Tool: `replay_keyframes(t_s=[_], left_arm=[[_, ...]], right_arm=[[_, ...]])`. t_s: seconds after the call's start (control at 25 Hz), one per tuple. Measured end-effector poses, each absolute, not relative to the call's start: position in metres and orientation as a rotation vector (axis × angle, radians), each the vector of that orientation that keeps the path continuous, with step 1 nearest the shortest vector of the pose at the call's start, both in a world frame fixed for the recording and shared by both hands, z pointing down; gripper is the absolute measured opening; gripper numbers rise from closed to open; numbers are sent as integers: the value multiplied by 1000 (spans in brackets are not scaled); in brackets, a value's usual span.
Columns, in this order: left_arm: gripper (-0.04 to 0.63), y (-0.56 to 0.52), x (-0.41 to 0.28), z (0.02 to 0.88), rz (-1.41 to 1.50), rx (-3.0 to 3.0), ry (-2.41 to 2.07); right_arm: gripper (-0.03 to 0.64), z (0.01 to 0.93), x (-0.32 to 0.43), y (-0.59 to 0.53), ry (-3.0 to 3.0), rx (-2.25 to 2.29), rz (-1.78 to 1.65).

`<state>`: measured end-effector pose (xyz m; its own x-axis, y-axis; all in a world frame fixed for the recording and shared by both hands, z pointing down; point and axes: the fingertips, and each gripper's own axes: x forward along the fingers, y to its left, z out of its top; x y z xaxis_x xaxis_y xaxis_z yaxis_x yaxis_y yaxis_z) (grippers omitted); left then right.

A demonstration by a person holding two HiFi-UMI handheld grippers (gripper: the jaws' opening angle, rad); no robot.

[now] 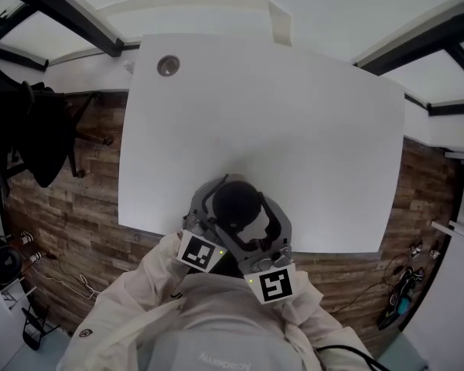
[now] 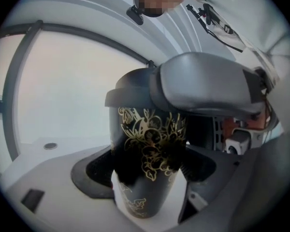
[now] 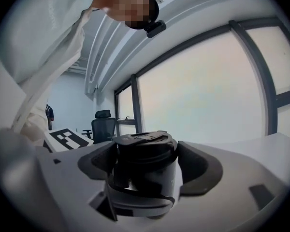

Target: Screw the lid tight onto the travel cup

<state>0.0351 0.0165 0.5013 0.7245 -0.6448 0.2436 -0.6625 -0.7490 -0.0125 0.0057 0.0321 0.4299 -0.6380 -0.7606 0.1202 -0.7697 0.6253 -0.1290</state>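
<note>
A black travel cup with a gold flower pattern stands upright between the pads of my left gripper, which is shut on its body. Its black lid sits on top of the cup, and my right gripper is shut around that lid. From the left gripper view, one of the right gripper's grey fingers wraps the lid. In the head view both grippers, left and right, meet around the cup over the table's near edge.
The white table stretches away from me, with a round grommet at its far left corner. A dark garment hangs at the left above the wooden floor. Cables lie on the floor at both sides.
</note>
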Motion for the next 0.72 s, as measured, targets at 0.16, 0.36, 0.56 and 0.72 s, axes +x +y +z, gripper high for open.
replay_keyframes(t_s=[0.16, 0.36, 0.56, 0.72], left_arm=[[403, 18, 39, 500, 352, 2859, -1088], [403, 17, 39, 501, 342, 2932, -913], [403, 22, 38, 507, 354, 2988, -701], [403, 33, 37, 509, 293, 3021, -475]], right_arm=[[393, 431, 9, 36, -2790, 1337, 328], [394, 433, 13, 41, -2852, 1018, 263], [394, 433, 22, 47, -2904, 545, 219], [394, 445, 21, 47, -2878, 154, 237]])
